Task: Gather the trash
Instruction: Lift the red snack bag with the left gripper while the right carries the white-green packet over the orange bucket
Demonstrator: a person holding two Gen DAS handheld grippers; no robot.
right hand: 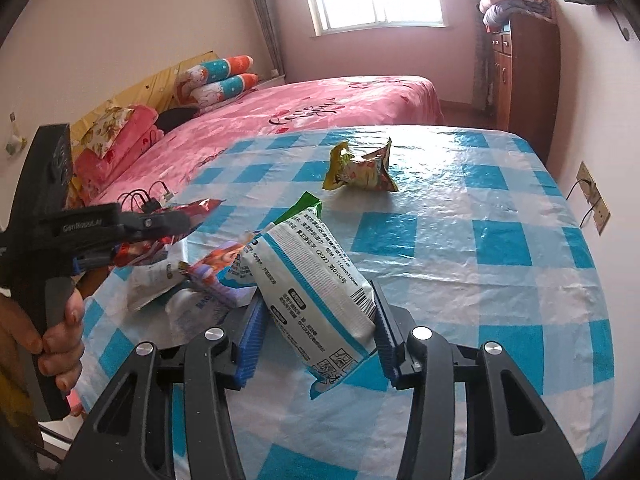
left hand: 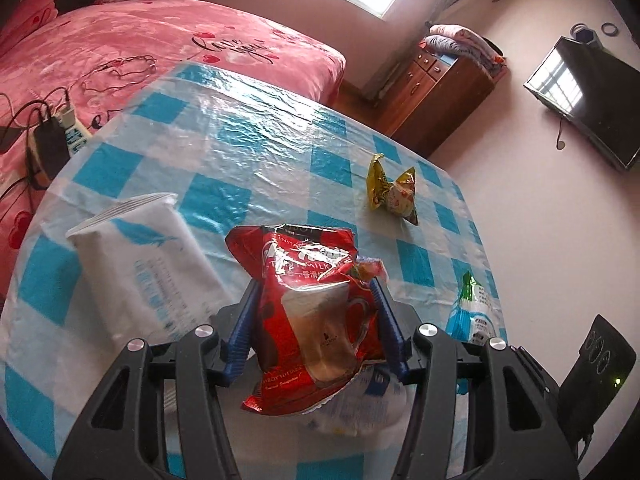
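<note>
Left wrist view first: our left gripper (left hand: 316, 292) has its blue fingers (left hand: 244, 320) closed partway on a red milk-tea packet (left hand: 316, 308), pinching it at both sides so the packet stands up between them above the table (left hand: 256, 144). Under the packet's near end lies a pale crumpled wrapper (left hand: 360, 404). Just left of it sits a white tissue pack (left hand: 144, 264) on the blue-and-white checked cover. To the right, near the table edge, we see the white and blue pouch (left hand: 472, 312) with a green top. Farther off, a yellow snack bag (left hand: 394, 190) lies alone on the cover. Beyond the table are the pink bed (left hand: 160, 44), a wooden cabinet (left hand: 436, 96) and a dark screen (left hand: 588, 100) on the wall.

From the right wrist view, our right gripper (right hand: 318, 316) is closed partway on that white and blue pouch (right hand: 312, 292), gripping it on both sides with its near end hanging toward the lens. At the left, the left gripper (right hand: 172, 226) holds the red packet (right hand: 192, 212) over a small heap of wrappers (right hand: 188, 280) on the table (right hand: 500, 240). The yellow snack bag (right hand: 362, 168) sits farther back, well apart from the heap. The pink bed (right hand: 320, 108) lies beyond.
</note>
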